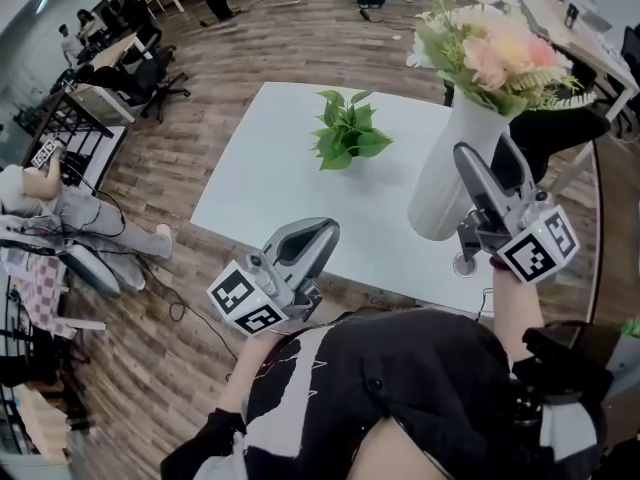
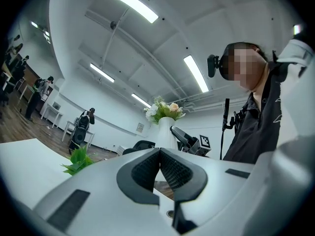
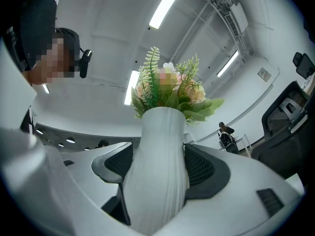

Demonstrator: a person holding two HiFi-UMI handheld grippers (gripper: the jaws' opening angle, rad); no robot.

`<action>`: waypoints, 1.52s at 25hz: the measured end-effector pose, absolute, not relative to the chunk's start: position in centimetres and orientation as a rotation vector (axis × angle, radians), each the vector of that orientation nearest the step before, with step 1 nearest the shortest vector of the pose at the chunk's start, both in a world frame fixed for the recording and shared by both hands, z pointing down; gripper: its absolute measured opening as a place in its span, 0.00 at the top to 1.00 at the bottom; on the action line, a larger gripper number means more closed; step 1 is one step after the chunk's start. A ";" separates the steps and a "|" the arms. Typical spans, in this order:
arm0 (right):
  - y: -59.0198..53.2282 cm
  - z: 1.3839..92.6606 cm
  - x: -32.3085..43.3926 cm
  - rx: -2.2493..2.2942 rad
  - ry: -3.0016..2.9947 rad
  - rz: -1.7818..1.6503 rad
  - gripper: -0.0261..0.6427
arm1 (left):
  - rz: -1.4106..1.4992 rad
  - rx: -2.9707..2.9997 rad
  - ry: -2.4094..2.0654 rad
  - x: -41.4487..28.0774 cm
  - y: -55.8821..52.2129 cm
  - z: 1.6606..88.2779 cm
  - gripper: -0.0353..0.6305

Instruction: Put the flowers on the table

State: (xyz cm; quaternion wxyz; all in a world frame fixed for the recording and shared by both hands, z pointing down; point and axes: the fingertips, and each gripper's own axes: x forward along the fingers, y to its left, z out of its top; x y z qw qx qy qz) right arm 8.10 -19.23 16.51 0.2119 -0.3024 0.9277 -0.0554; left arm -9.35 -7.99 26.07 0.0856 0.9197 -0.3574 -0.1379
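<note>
A white ribbed vase holds pink, cream and green flowers. It hangs tilted above the right part of the white table. My right gripper is shut on the vase; in the right gripper view both black pads press the vase's body, with the bouquet above. My left gripper hangs at the table's near edge, shut on nothing; its pads meet in the left gripper view, where the vase shows in the distance.
A small green leafy plant stands near the table's middle. Wooden floor surrounds the table. Desks, office chairs and people are at the far left. Another desk is at the far right.
</note>
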 end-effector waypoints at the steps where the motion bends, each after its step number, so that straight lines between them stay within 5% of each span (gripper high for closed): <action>1: -18.9 16.3 8.1 -0.839 2.576 -0.152 0.45 | -0.413 2.743 -1.067 -9.3 -7.7 25.9 0.93; 38: -32.4 24.7 6.3 -0.933 2.533 -0.365 0.45 | -0.317 2.665 -0.861 -7.4 -20.7 30.6 0.93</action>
